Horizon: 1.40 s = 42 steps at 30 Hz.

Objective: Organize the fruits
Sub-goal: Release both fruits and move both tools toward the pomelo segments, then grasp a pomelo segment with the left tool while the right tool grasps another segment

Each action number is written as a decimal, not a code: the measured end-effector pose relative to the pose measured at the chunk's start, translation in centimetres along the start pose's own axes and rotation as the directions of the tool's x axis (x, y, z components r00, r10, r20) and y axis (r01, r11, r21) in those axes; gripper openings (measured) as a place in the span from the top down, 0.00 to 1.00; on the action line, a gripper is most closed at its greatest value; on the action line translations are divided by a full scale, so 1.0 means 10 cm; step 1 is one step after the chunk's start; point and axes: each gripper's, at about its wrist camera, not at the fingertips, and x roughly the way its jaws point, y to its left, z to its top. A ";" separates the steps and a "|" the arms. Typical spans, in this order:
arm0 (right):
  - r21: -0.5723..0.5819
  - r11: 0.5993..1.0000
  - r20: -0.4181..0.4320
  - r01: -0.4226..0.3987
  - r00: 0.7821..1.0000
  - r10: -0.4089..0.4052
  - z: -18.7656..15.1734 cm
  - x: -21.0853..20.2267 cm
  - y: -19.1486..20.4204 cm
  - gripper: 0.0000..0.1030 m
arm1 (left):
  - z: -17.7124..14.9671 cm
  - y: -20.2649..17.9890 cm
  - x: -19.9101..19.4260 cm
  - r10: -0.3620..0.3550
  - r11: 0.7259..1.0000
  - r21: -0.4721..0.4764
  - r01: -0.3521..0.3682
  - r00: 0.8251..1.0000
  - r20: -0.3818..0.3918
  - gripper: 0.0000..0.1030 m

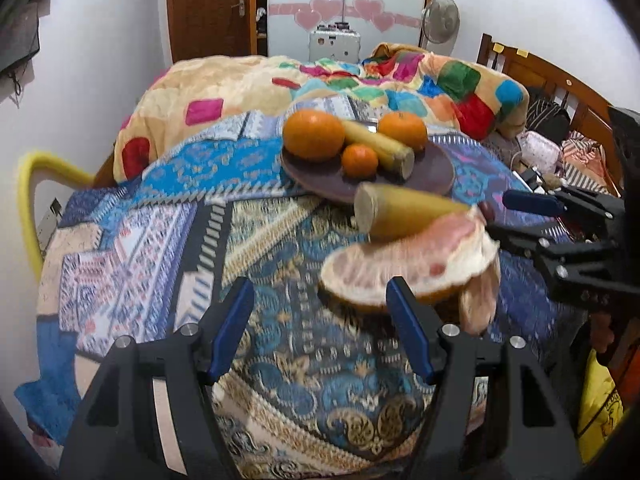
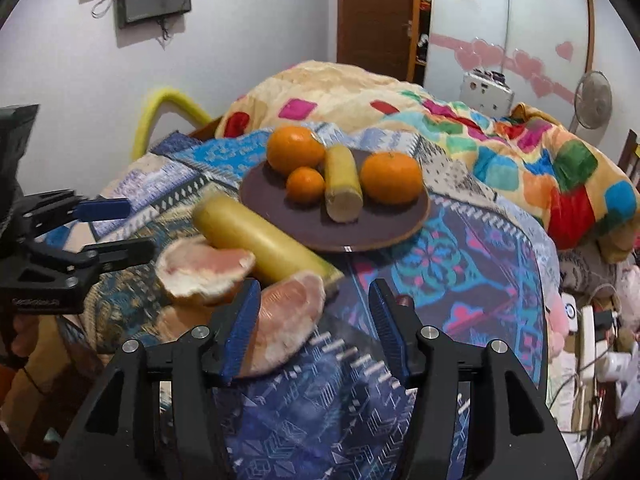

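Bedroom scene. Patterned blue cloth (image 1: 280, 264) spread over a rounded surface, with a bed and its patchwork blanket (image 1: 400, 80) behind; white walls, wooden door (image 1: 208, 4), wardrobe with pink heart stickers (image 1: 344, 8), standing fan (image 1: 440, 20) at the rear.

Dark round plate (image 2: 360, 228) on the cloth, carrying two large oranges (image 2: 295, 150) (image 2: 391, 178), one small orange (image 2: 305, 184) and a short yellow cut stalk, perhaps sugarcane (image 2: 343, 184), lying between them.

Just in front of the plate — a longer yellow stalk (image 2: 260, 240), tilted, resting across two pink-fleshed pomelo pieces: one open half (image 2: 204, 268) toward the left hand-held gripper, one wedge (image 2: 288, 320) nearer the right.

Left hand-held gripper (image 1: 320, 332) angled downward over the cloth, blue-padded fingers spread, nothing between them; the pomelo half just beyond its right finger.

Right hand-held gripper (image 2: 314, 328) likewise angled downward, fingers apart and empty — the pomelo wedge close against the outer side of its left finger (image 2: 240, 332); contact not certain.

Each hand-held gripper visible at the edge of the other's view, flanking the pomelo pieces.
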 end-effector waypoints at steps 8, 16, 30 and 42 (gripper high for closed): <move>0.030 0.997 0.006 -0.065 0.998 0.065 0.04 0.03 0.15 0.49 | -0.18 0.13 -0.03 0.001 1.000 -0.031 -0.002 0.999 -0.032 0.33; -0.035 0.987 0.015 -0.157 0.987 0.158 0.02 -0.02 0.55 0.49 | -0.11 0.38 -0.29 0.055 0.995 -0.080 -0.054 0.998 0.008 0.28; -0.038 0.998 0.029 -0.052 0.998 0.053 -0.17 0.01 0.60 0.35 | -0.12 0.21 -0.35 0.025 0.998 -0.061 -0.023 0.999 0.030 0.16; 0.027 1.000 -0.034 0.001 0.999 0.000 -0.41 -0.01 0.17 0.36 | -0.19 -0.06 0.11 0.000 1.000 -0.004 -0.001 0.999 -0.053 0.16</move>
